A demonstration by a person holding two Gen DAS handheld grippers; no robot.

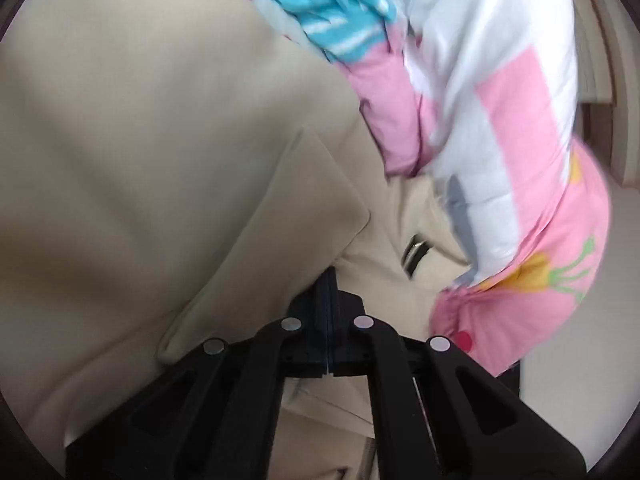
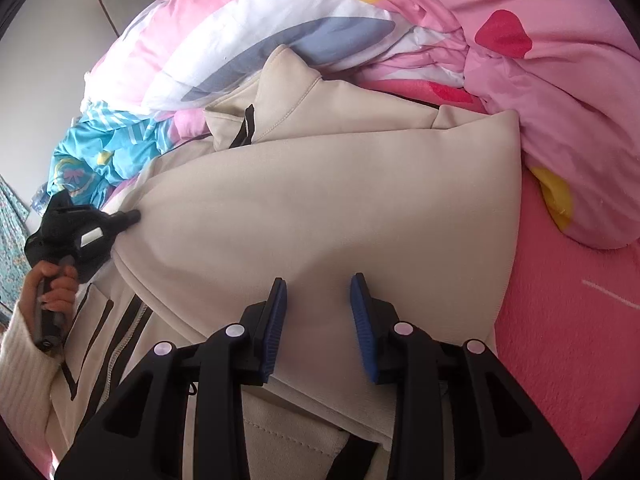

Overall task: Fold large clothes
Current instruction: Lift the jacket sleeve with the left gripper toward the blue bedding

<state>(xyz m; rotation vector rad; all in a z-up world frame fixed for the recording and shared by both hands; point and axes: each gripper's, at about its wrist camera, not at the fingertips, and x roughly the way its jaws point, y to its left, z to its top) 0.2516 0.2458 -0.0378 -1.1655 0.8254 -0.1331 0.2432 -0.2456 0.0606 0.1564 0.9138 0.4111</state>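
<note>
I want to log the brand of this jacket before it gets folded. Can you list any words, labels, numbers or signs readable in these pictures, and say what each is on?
None can be read in either view.
Beige jacket: no brand, label or size tag shows; only dark trim and a zip.
Pink quilt: printed shapes and colour patches, no lettering.
Blue cloth: white stripes and a blurred cartoon print, no readable text.

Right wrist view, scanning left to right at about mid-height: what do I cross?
Person's hand on the handle → left hand-held gripper, shut on the jacket's edge → beige jacket folded over → pink quilt bunched at the right.
</note>
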